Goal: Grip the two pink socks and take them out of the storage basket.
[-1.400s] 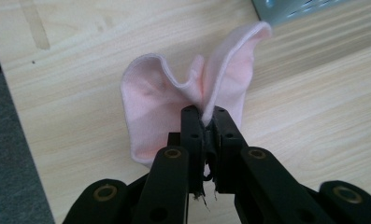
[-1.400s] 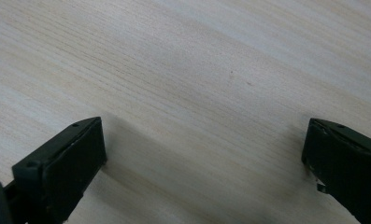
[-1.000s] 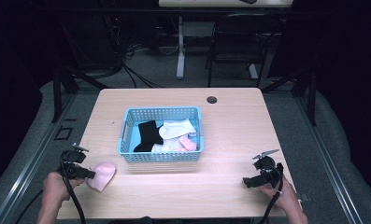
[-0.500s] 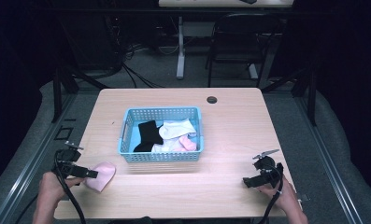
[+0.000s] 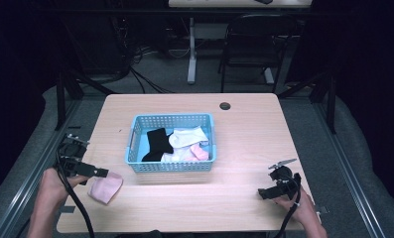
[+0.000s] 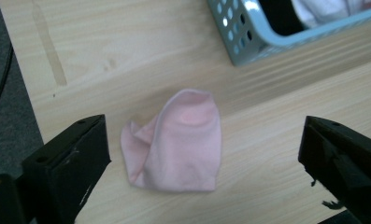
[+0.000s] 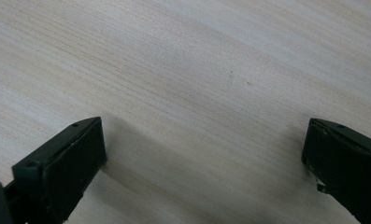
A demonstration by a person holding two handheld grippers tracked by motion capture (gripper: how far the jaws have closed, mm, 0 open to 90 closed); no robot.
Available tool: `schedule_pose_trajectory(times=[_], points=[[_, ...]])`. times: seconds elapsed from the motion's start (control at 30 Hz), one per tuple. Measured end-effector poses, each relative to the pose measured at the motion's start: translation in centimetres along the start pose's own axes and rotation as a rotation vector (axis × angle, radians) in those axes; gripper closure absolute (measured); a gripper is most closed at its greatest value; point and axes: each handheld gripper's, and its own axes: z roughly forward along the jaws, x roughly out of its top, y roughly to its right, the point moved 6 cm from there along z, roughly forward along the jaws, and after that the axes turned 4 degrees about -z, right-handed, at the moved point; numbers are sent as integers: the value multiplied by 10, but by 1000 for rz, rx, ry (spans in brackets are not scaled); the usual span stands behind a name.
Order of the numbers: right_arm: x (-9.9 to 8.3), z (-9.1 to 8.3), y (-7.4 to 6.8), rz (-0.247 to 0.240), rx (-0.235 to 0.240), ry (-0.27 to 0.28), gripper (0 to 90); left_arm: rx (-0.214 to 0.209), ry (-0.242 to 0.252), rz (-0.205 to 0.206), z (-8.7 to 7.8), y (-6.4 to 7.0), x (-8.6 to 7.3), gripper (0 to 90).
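The pink sock (image 6: 176, 142) lay crumpled on the table just off the blue basket's (image 5: 135, 144) near-left corner, directly ahead of the left gripper (image 5: 102, 173), whose jaws stood spread and empty, while the right gripper (image 5: 265, 192), also spread, sat far across.

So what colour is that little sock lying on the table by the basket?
Pale pink. The sock shows best in the left gripper view.

A blue basket (image 5: 135, 148) of socks sits mid-table (image 5: 244, 129), chair (image 5: 249, 44) beyond
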Motion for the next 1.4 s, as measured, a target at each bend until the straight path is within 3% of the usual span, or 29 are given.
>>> schedule_pose_trajectory(times=[0.17, 0.37, 0.8, 0.87, 0.93, 0.97, 1.0, 1.07, 1.33, 1.4], points=[[0, 1, -1, 12, -3, 13, 0, -22, 8, 45, -6, 16, 23, 0], [0, 1, 0, 6, 5, 10, 0, -30, 1, 84, -4, 29, 37, 0], [0, 0, 0, 1, 5, 3, 0, -49, -6, 129, 6, 51, 63, 0], [0, 1, -1, 10, 1, 12, 0, -51, -1, 138, 8, 58, 69, 0], [0, -1, 1, -11, 4, -12, 0, -52, -3, 151, 9, 63, 74, 0], [1, 2, -1, 20, 5, 28, 0, -54, -1, 157, 10, 67, 77, 0], [-1, -2, 2, -25, 2, -29, 0, -56, -5, 175, 11, 70, 81, 0], [0, 1, -1, 10, 1, 12, 0, -58, -11, 190, 14, 76, 86, 0], [0, 1, -1, 10, 1, 12, 0, -67, -27, 238, 23, 96, 105, 0], [0, -1, 1, -11, 4, -13, 0, -68, -28, 249, 28, 103, 112, 0]])
